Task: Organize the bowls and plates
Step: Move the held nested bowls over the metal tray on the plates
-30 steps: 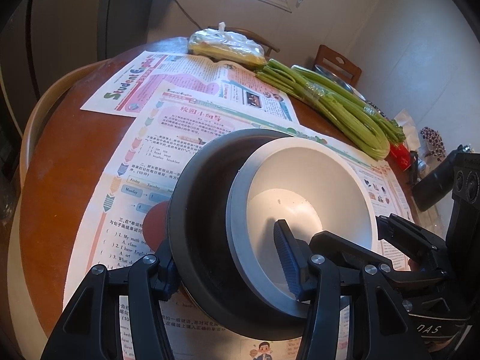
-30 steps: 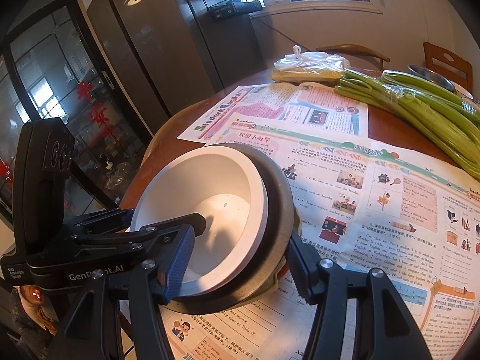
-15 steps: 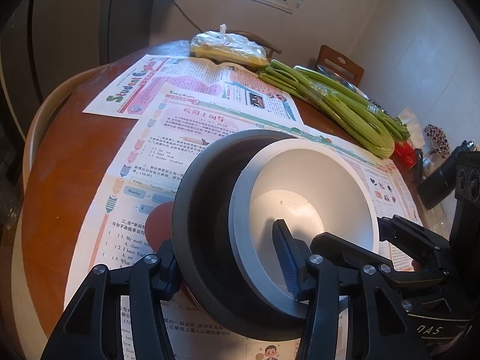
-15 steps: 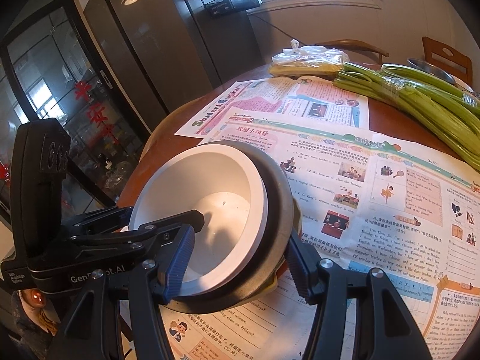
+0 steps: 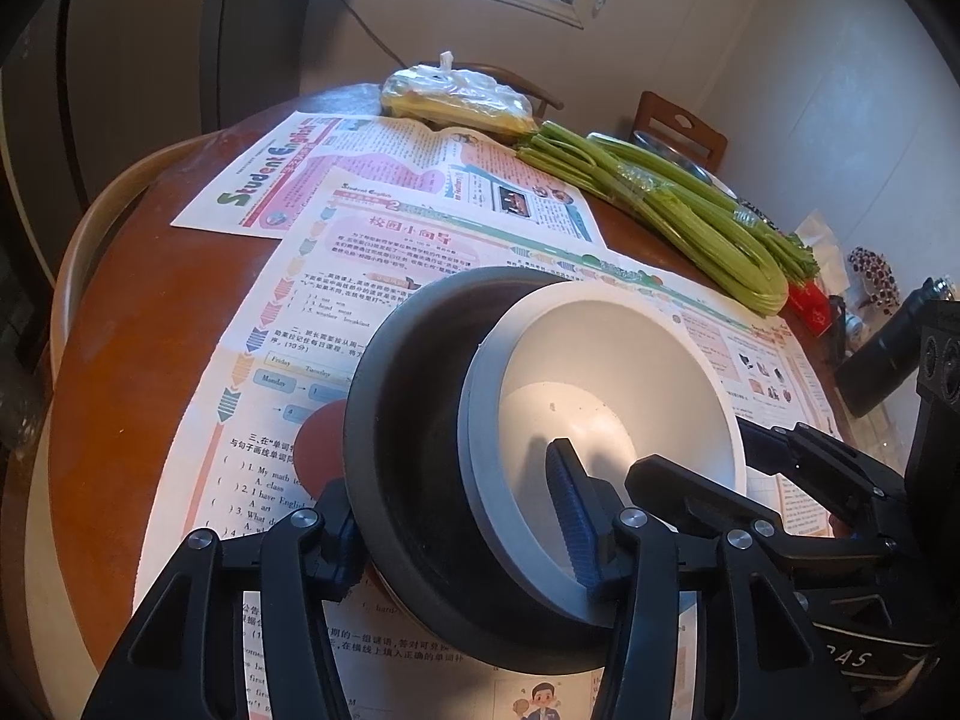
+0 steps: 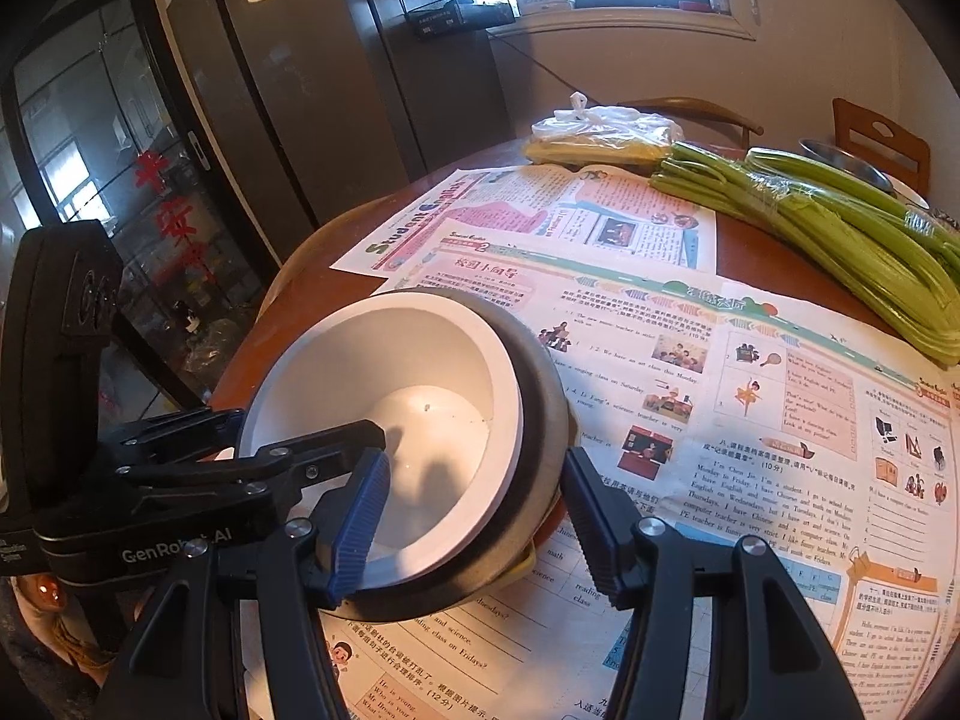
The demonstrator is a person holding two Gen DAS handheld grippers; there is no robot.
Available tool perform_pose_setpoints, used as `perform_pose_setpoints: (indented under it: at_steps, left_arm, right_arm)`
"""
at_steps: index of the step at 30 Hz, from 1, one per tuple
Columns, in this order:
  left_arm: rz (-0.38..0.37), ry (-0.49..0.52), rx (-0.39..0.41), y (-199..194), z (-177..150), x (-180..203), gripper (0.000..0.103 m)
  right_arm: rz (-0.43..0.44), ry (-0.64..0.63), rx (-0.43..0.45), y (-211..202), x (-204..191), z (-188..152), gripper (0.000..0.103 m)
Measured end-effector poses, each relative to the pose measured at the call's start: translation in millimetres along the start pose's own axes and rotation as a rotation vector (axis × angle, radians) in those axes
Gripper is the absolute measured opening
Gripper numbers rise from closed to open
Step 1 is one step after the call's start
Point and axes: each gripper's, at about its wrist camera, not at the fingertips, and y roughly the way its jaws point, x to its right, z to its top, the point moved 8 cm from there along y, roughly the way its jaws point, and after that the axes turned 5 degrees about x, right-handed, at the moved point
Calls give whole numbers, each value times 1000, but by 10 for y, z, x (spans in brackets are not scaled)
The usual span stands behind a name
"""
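Left wrist view: the left gripper (image 5: 462,516) fills the bottom of the frame, its fingers (image 5: 573,501) clamped across the near side of a bowl stack, one finger outside the dark bowl (image 5: 414,420) at lower left, the other inside the white bowl (image 5: 630,378) at lower centre. The white bowl sits nested in the dark one, off to its right side, and the pair occupies the middle of the frame above the papers (image 5: 372,252) that cover the round brown counter (image 5: 138,324). A reddish disc (image 5: 321,444) shows just left of the dark bowl, partly hidden by it; whether the stack touches it cannot be told. At upper right lie celery stalks (image 5: 678,210), with a plastic bag (image 5: 456,96) behind them at top centre. The right gripper (image 5: 828,474) enters from the right edge. Right wrist view: the right gripper (image 6: 474,510) has its fingers (image 6: 360,516) closed on the opposite side of the same stack, the left finger inside the white bowl (image 6: 390,372), the right one against the outside of the dark bowl (image 6: 540,420). The left gripper (image 6: 240,450) reaches in from the left edge. The stack sits at centre left, over the papers (image 6: 750,420), the celery (image 6: 840,240) at upper right.
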Motion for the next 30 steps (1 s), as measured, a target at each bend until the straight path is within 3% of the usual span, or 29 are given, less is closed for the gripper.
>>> perform_pose_setpoints:
  at_steps: [19, 26, 30]
  left_arm:
    - [30, -5, 88, -387, 34, -90, 56]
    - [-5, -58, 111, -462, 37, -180, 57]
    - [-26, -82, 86, -372, 24, -198, 59]
  right_arm:
    - [-23, -35, 19, -47, -89, 29, 60]
    - [-8, -12, 13, -56, -79, 25, 61]
    - [-15, 1, 13, -61, -51, 23, 62]
